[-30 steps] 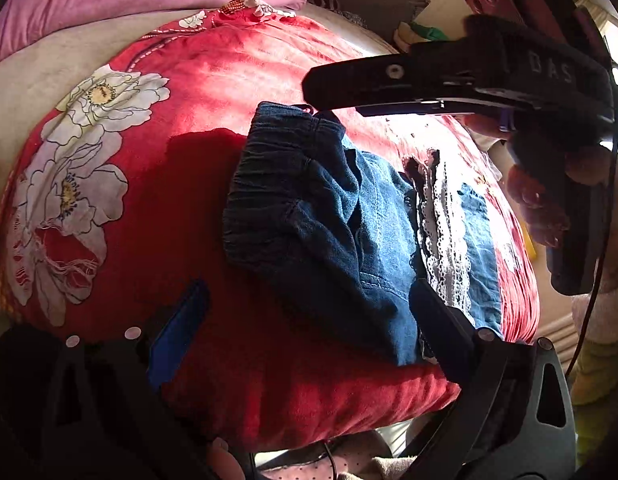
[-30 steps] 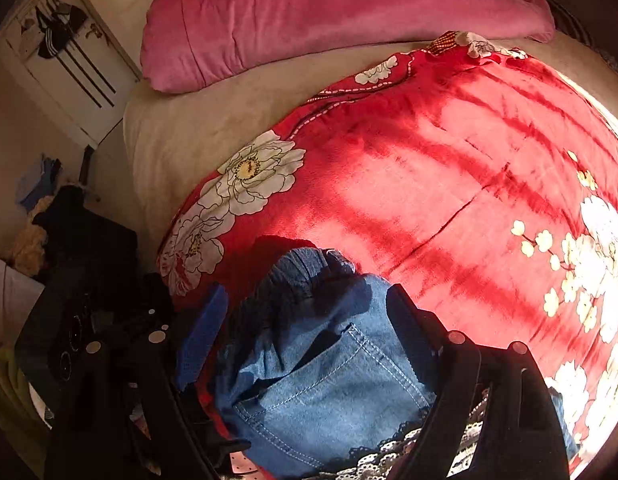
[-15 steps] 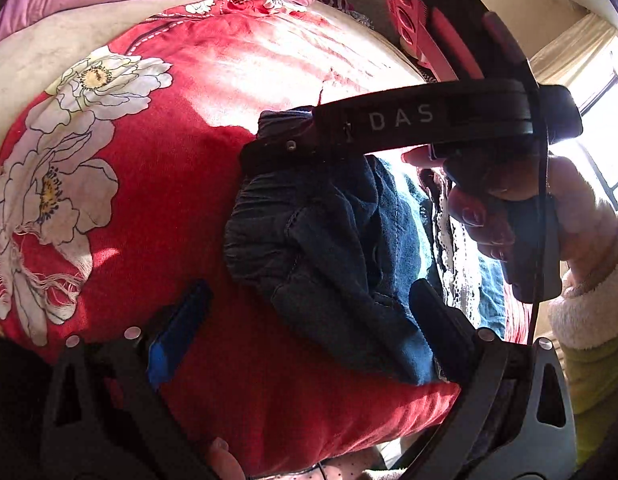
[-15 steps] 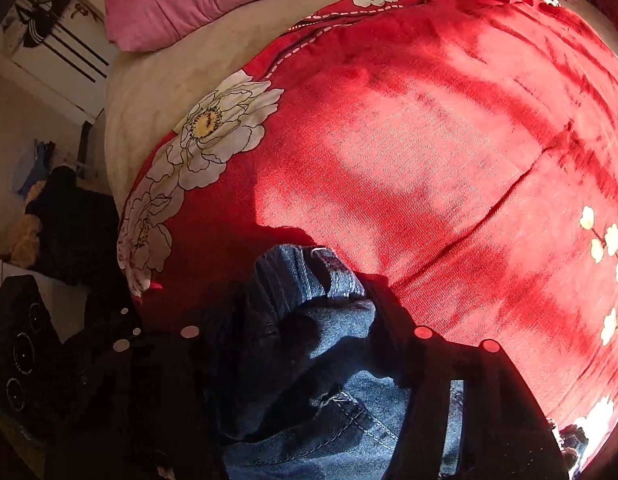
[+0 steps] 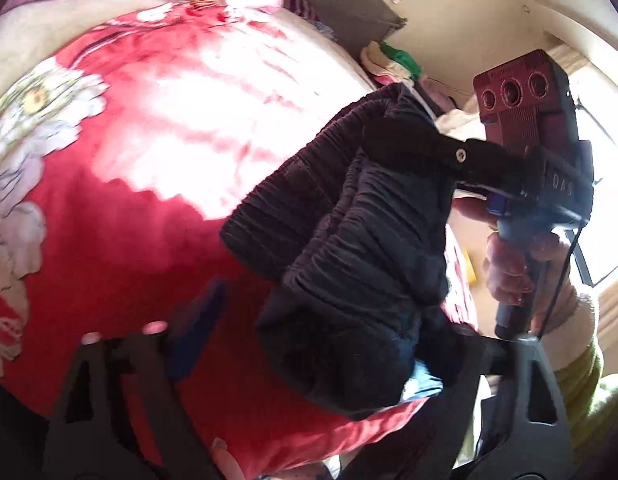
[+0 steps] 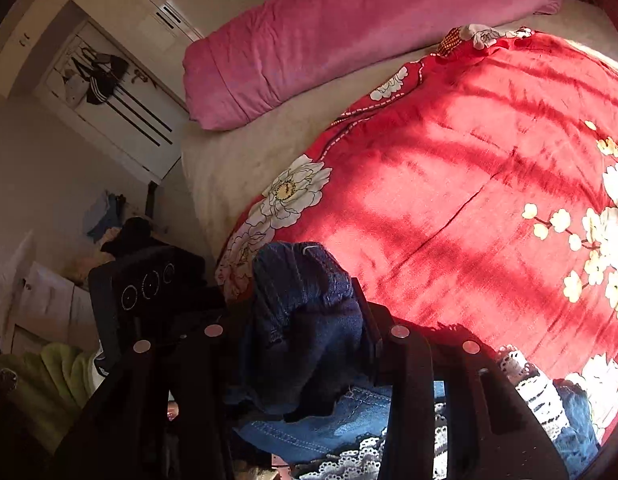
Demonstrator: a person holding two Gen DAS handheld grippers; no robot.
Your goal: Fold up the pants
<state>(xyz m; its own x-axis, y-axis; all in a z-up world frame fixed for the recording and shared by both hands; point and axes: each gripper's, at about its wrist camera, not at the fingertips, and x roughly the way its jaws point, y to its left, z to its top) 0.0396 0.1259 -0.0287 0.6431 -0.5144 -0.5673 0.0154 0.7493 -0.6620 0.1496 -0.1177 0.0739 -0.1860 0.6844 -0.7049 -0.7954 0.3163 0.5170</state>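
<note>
Pants (image 6: 305, 320) | waistband bunched, raised | right gripper (image 6: 301, 340) jaws closing on it

A lived-in home bedroom: bed (image 6: 229, 160) under a red floral quilt (image 6: 469, 200), long pink pillow (image 6: 349, 40), white wardrobe doors (image 6: 121, 120) hung with clothes, sunlit window (image 5: 605, 200)

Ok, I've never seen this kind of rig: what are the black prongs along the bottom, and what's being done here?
No robot: a person holds a hand-held gripper in each hand, each with a fisheye camera looking along its fingers. The prongs are those fingers. On the bed's red floral blanket lie blue denim pants with lace trim. In the right wrist view, the right gripper is closing on the gathered waistband. In the left wrist view, the left gripper is closing too, cloth between its fingers, grip unclear.
</note>
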